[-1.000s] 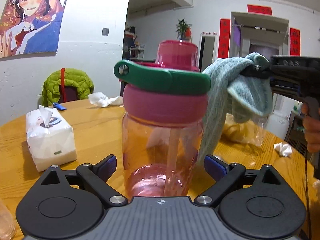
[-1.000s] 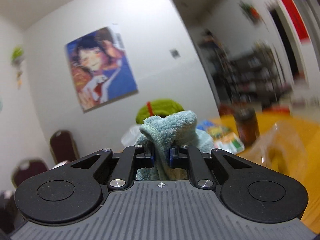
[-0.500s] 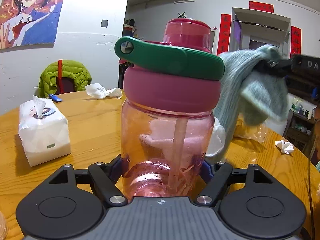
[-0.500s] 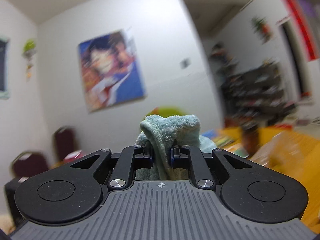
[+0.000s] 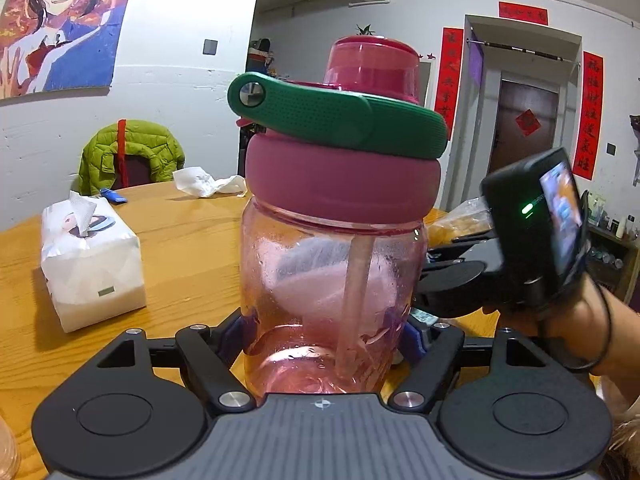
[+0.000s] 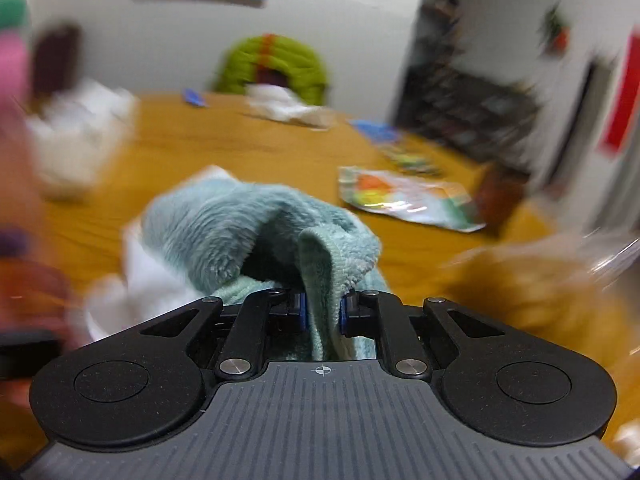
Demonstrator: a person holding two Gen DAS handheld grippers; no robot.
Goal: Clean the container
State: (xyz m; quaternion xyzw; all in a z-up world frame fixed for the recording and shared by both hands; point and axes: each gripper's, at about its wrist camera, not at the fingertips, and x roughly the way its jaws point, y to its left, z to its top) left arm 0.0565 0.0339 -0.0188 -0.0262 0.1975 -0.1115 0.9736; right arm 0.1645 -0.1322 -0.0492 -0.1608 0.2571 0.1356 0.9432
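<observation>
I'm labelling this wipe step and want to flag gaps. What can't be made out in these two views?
- Left wrist view: whether the cloth touches the bottle; the bottle itself hides the far side.
- Left wrist view: the right gripper's fingertips, hidden behind the bottle and the gripper's own body.
- Right wrist view: the bottle, only a blurred pink smear at the left edge.
- Right wrist view: print on the packets beyond the cloth, lost to motion blur.

Tongs (image 6: 322, 316) pinch teal cloth (image 6: 256, 232); table (image 6: 248, 148) blurred.
</observation>
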